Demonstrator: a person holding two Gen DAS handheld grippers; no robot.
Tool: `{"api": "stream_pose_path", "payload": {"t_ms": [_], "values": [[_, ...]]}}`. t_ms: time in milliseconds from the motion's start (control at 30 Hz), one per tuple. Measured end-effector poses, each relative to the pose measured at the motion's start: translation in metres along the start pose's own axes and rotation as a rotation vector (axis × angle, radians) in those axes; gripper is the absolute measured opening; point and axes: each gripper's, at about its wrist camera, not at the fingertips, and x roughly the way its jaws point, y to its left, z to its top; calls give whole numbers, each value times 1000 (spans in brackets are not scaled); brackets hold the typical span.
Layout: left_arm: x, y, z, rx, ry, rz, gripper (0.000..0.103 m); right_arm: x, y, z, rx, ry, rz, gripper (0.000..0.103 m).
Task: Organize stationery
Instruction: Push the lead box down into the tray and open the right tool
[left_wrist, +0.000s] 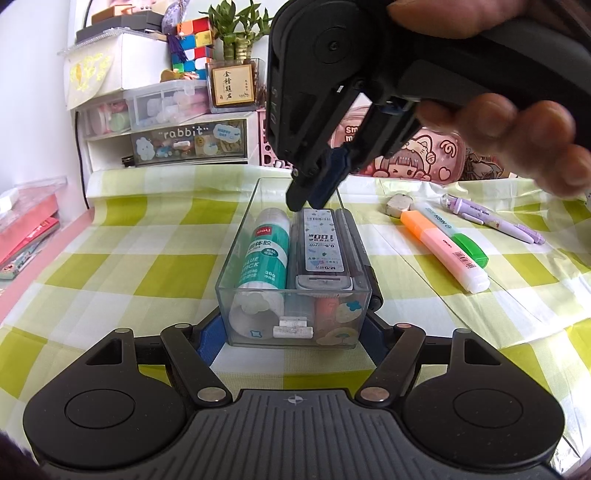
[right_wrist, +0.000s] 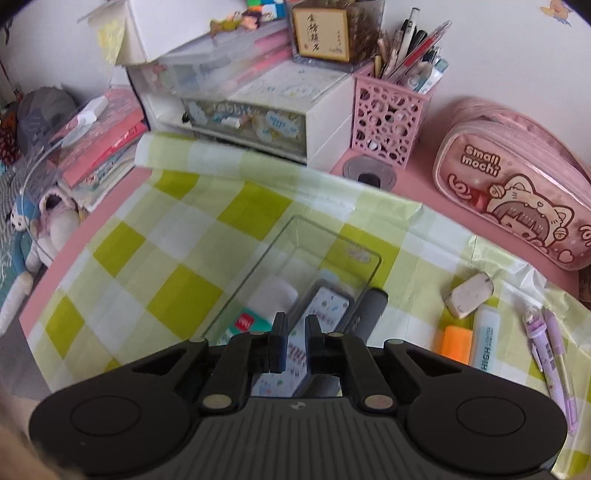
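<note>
Clear glossy plastic box (left_wrist: 236, 258) on a thin, creased, faintly sheened checked cloth (left_wrist: 147, 258). Beside the box, smooth plastic highlighters (left_wrist: 443, 243); behind it, a shiny vinyl-fronted pencil case (right_wrist: 517, 199). Matt black plastic gripper bodies.

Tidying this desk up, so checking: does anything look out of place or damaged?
The eraser on the checked cloth is grubby, with dark smudges at one end. It, two highlighters and two purple pens lie loose beside the clear box.
</note>
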Motion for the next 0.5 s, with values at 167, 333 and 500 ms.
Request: {"api": "stream_pose_path", "payload": {"t_ms": [167,333,500], "values": [[0,-1,-1,2,2,2,72,27,-9,23,25,-1,-8,7],[0,-1,-1,1,3,0,72,38,-6,31,-44,11,-58,17],[-1,-2,-1,-1,5,-10,73,38,-9,21,-79,75,-79,20]]}}
